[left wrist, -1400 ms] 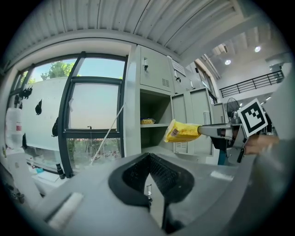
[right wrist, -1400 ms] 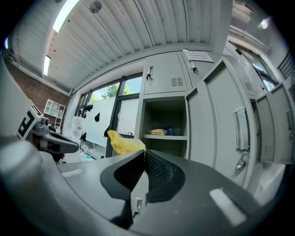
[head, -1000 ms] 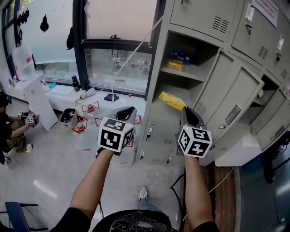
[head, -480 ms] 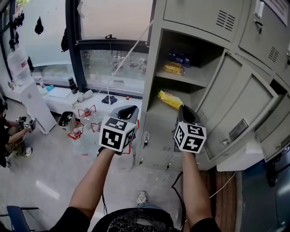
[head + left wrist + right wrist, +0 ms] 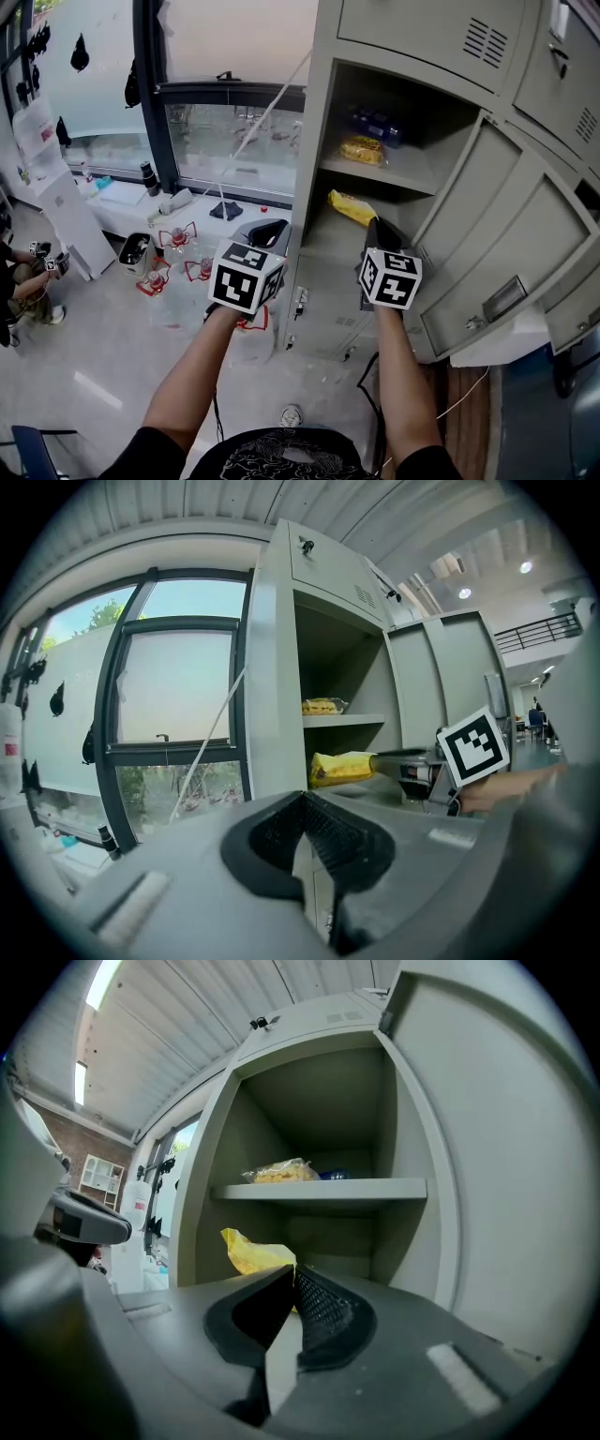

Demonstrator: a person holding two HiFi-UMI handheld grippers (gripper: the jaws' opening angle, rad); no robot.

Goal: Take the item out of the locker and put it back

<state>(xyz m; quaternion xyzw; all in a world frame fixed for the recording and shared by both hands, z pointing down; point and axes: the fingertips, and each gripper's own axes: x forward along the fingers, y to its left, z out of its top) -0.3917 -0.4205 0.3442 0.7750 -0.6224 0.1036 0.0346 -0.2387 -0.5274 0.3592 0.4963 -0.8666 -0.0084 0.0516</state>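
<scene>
A yellow snack bag [image 5: 351,207] hangs at the mouth of the open locker compartment [image 5: 323,244], below its inner shelf [image 5: 398,174]. My right gripper [image 5: 376,228] is shut on the bag's near end; in the right gripper view the bag [image 5: 253,1251] sticks out beyond the closed jaws of that gripper [image 5: 293,1269]. My left gripper [image 5: 269,231] is shut and holds nothing, level with the locker's left edge. From the left gripper view, that gripper [image 5: 305,800] points past the bag [image 5: 339,767], which the right gripper [image 5: 412,760] holds.
On the inner shelf lie another yellow packet [image 5: 364,149] and a blue packet [image 5: 375,123]. The compartment's door [image 5: 487,234] stands open to the right. Water bottles [image 5: 178,246] stand on the floor by the window [image 5: 225,141]. A person [image 5: 23,281] crouches at far left.
The locker has drawn nearer and its open compartment now fills more of the head view. The right gripper still holds the yellow bag, now at the compartment's mouth. The left gripper stays shut.
</scene>
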